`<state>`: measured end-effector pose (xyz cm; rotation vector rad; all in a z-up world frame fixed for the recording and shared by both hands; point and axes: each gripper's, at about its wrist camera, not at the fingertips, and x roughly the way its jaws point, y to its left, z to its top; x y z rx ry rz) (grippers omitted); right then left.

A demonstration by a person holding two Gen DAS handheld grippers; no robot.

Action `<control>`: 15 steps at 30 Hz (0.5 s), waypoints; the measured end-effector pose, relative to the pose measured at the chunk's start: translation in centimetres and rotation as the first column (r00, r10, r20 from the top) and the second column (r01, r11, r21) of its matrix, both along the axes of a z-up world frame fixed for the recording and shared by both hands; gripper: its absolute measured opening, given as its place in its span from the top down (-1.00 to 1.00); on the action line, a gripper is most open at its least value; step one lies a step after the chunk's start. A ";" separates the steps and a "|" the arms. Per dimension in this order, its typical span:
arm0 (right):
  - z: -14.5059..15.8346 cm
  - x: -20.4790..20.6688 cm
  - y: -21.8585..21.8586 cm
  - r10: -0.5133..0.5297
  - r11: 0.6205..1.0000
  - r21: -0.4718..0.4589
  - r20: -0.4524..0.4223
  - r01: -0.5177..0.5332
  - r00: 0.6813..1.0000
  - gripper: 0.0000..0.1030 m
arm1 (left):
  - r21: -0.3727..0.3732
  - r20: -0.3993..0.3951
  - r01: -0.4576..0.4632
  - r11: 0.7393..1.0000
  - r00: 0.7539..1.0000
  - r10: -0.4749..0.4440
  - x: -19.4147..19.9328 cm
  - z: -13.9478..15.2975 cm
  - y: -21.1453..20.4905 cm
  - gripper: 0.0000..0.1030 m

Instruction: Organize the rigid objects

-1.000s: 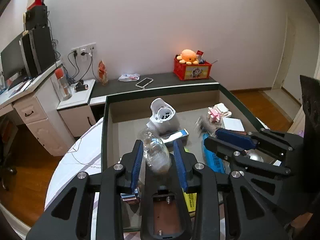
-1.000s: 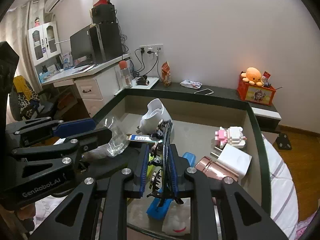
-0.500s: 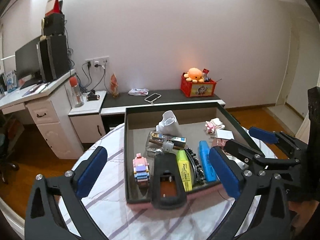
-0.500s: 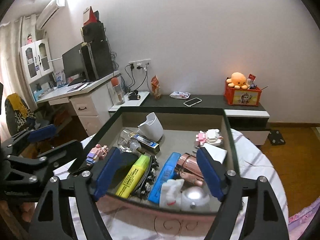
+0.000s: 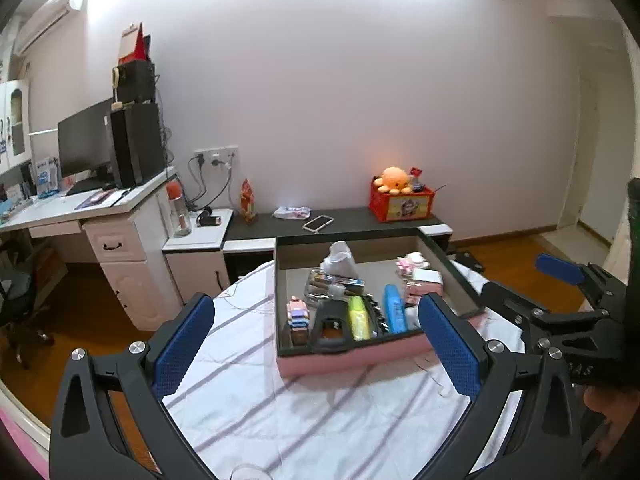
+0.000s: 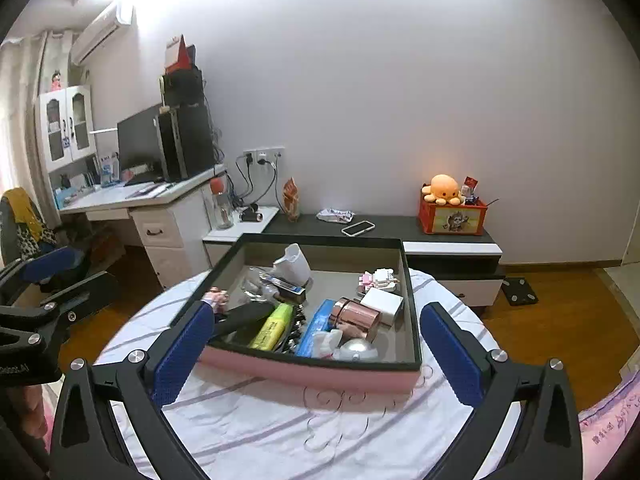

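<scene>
A pink box [image 5: 352, 358] [image 6: 312, 372] with a dark rim stands on the striped round table. It holds a yellow highlighter [image 5: 359, 318] [image 6: 272, 326], a blue box [image 5: 394, 312] [image 6: 318, 326], a clear plastic bottle [image 6: 256, 286], a black chain [image 6: 292, 332], a copper cup [image 6: 356, 318], a white jug [image 5: 340, 262] [image 6: 294, 266] and block toys [image 5: 298, 318]. My left gripper [image 5: 316, 350] is open and empty, back from the box. My right gripper [image 6: 312, 356] is open and empty, also in front of the box.
A white desk [image 5: 100, 216] with a monitor and drawers stands at the left. A low dark cabinet [image 6: 400, 228] behind the table carries a phone and a red crate with an orange plush. The table cloth [image 5: 320, 420] lies between the grippers and the box.
A second ago the left gripper was shut on the clear bottle and the right on the chain, over the box. Both opened, dropped them in, and drew back and up.
</scene>
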<state>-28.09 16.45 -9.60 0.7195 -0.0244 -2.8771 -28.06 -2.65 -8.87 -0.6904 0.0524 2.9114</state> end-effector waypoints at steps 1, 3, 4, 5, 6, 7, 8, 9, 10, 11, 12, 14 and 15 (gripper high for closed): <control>0.4 0.9 0.0 -0.005 1.000 -0.004 -0.005 0.005 1.000 -1.00 | 0.007 -0.021 0.004 1.000 1.000 -0.004 1.1 0.5 -0.1 -1.00; 1.0 2.5 0.2 -0.009 1.000 -0.016 -0.034 0.008 0.999 -1.00 | 0.016 -0.041 0.014 1.000 0.999 -0.013 2.9 1.1 -0.3 -1.00; 1.2 3.0 0.1 -0.007 1.000 -0.017 -0.034 0.007 0.999 -1.00 | 0.014 -0.046 0.011 1.000 0.999 -0.011 3.4 1.4 -0.3 -1.00; 1.4 3.6 -0.1 -0.006 1.000 -0.017 -0.030 0.005 1.000 -1.00 | 0.009 -0.056 0.003 1.000 0.998 -0.002 4.2 1.6 -0.3 -1.00; 1.6 4.4 -0.2 -0.008 1.000 -0.018 -0.038 0.007 0.999 -1.00 | 0.002 -0.063 -0.002 1.000 0.998 0.003 4.7 1.8 -0.2 -1.00; 1.9 5.2 -0.3 -0.007 1.000 -0.018 -0.045 0.006 0.999 -1.00 | -0.002 -0.072 -0.007 1.000 0.997 0.006 5.3 2.1 -0.1 -1.00; 2.0 5.8 -0.4 -0.003 1.000 -0.017 -0.047 0.002 0.999 -1.00 | -0.006 -0.074 -0.010 1.000 0.997 0.009 5.8 2.2 -0.1 -1.00; 2.2 6.5 -0.6 -0.001 1.000 -0.016 -0.052 0.000 0.999 -1.00 | -0.008 -0.079 -0.020 1.000 0.997 0.019 6.5 2.4 -0.2 -1.00; 2.3 7.1 -0.7 -0.003 1.000 -0.012 -0.055 0.002 0.999 -1.00 | -0.007 -0.083 -0.025 1.000 0.996 0.024 7.0 2.6 -0.3 -1.00; 2.5 7.8 -0.8 -0.002 1.000 -0.009 -0.056 0.002 0.998 -1.00 | -0.007 -0.086 -0.024 1.000 0.996 0.024 7.4 2.7 -0.3 -1.00; 2.7 8.4 -0.9 0.004 1.000 -0.011 -0.060 -0.005 0.998 -1.00 | -0.005 -0.089 -0.026 1.000 0.996 0.026 8.0 2.8 -0.4 -1.00; 3.0 9.7 -1.2 0.013 1.000 -0.010 -0.071 -0.014 0.997 -1.00 | 0.002 -0.099 -0.011 1.000 0.995 0.012 9.3 3.1 -0.4 -1.00; 3.1 10.2 -1.3 0.014 1.000 -0.009 -0.076 -0.015 0.997 -1.00 | 0.004 -0.108 -0.016 1.000 0.994 0.016 9.8 3.2 -0.5 -1.00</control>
